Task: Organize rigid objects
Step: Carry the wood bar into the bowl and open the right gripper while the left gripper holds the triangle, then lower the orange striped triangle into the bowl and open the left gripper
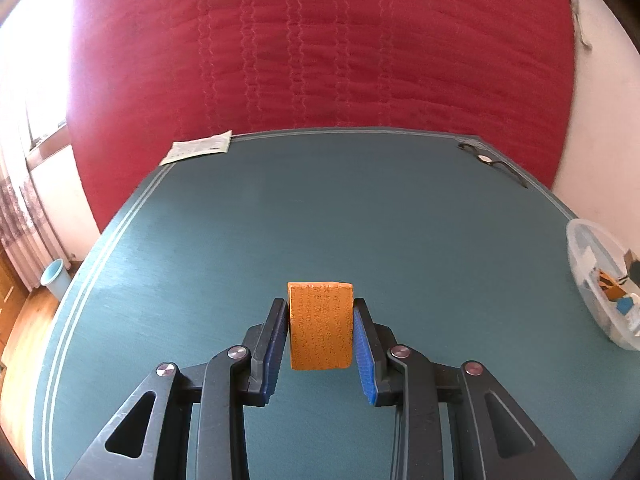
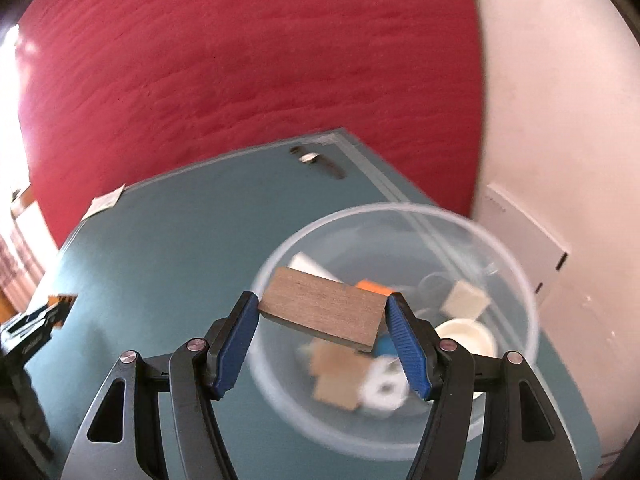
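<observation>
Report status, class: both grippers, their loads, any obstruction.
Left gripper shut on orange block, above the table. Right gripper shut on wooden block, over clear bowl. Nothing blocking the drop.

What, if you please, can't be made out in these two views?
- Bowl, left wrist view: cut off by the right edge, so its contents barely show.
- Bowl contents, right wrist view: blurred, and partly hidden behind the wooden block.
- Paper, left wrist view: print too small to read.
- Watch, right wrist view: blurred; its face is unreadable.
- Orange block, left wrist view: its underside is hidden.
</observation>
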### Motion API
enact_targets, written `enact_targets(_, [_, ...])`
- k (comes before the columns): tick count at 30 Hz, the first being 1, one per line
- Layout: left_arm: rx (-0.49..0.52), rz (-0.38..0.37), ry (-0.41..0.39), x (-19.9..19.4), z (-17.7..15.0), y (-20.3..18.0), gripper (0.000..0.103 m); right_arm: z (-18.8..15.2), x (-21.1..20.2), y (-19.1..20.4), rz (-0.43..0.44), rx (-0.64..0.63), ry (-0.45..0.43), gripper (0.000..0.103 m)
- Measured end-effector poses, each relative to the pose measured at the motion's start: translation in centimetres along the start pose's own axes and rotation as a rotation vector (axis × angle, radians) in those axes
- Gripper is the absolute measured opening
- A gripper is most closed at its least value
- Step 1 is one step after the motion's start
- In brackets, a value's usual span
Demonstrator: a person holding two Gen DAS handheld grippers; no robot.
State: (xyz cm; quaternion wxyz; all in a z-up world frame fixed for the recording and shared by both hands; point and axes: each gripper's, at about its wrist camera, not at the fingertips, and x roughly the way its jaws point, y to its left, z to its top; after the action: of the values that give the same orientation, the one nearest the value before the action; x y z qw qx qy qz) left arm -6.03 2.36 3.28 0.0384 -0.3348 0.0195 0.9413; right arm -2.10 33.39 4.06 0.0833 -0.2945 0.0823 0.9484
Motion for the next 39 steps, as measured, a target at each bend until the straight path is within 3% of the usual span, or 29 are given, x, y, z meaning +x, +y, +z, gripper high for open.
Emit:
enact_targets(11, [0.013, -0.061, 0.023, -0.3, 0.4, -3.4, 0.034, -0.1, 0.5, -4.6, -0.107, 0.028, -0.026, 0.067])
enact_targets(25, [0.132, -0.164, 0.029, -0.5, 1.4, -10.4, 0.034, -1.3, -0.9, -8.3, -0.137, 0.063, -0.043, 0.067])
enact_targets(39, [0.262, -0.353, 0.045, -1.7, 1.3, -18.5, 0.034, -1.7, -1.2, -9.3, -0.125, 0.079, -0.060, 0.068])
